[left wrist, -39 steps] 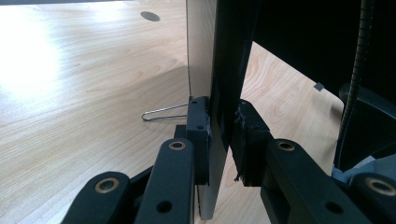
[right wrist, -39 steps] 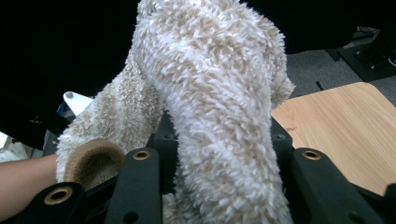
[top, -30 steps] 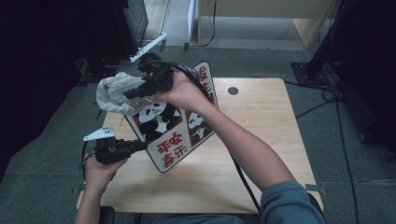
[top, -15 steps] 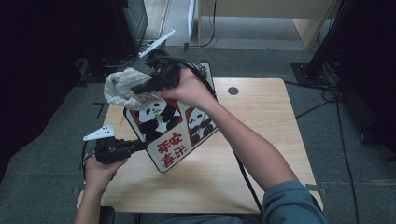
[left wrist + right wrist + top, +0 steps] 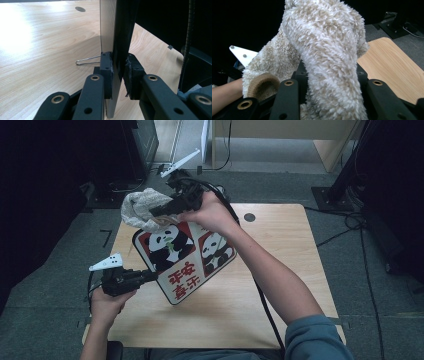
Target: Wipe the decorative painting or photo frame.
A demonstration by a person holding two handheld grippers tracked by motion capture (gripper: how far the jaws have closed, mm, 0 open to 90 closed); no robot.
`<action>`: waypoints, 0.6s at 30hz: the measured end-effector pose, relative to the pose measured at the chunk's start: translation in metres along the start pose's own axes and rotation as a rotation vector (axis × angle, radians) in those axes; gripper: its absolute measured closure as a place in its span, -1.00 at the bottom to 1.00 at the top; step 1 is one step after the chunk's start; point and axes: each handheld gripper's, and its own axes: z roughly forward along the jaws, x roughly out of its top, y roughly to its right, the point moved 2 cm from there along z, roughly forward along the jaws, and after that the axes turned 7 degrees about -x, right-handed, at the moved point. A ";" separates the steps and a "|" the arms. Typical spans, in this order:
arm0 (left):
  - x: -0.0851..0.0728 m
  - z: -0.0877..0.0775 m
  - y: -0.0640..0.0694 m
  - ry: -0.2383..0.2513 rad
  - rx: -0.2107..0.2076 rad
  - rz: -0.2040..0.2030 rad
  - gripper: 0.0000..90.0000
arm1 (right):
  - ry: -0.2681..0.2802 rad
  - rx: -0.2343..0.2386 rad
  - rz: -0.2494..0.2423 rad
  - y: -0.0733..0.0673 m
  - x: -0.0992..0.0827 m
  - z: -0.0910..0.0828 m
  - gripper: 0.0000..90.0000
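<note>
Gripping the lower left edge of a framed panda picture point(image 5: 187, 257), the left gripper point(image 5: 149, 276) has its jaws clamped on the frame, which leans tilted above the wooden table point(image 5: 280, 285); in the left gripper view the pads point(image 5: 106, 72) pinch the frame's thin edge point(image 5: 117, 37), and a wire stand point(image 5: 87, 60) pokes out behind it. The right gripper point(image 5: 162, 211) clenches a fluffy cream cloth point(image 5: 140, 207), bunched at the picture's upper left corner, past the table's far left edge. In the right gripper view the cloth point(image 5: 324, 50) swamps the jaws, so their tips are hidden, and whether the cloth touches the picture's face is hard to tell. The person's head is cut off at the bottom. Compared with a second ago, the cloth and right hand point(image 5: 210, 212) have shifted slightly rightward along the picture's top; the left hand point(image 5: 107, 300) has stayed put.
</note>
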 end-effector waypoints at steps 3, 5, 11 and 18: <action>0.000 0.000 0.001 0.000 0.004 0.003 0.75 | -0.001 -0.007 0.006 0.003 -0.001 -0.003 0.38; 0.000 0.000 0.002 -0.003 0.006 0.004 0.75 | -0.001 -0.003 0.012 0.004 -0.002 -0.004 0.37; 0.000 0.000 0.001 0.001 0.005 0.001 0.75 | 0.003 -0.013 0.020 0.009 -0.004 -0.007 0.37; 0.000 0.000 0.001 0.001 0.002 0.001 0.75 | 0.002 -0.018 0.029 0.014 -0.005 -0.011 0.37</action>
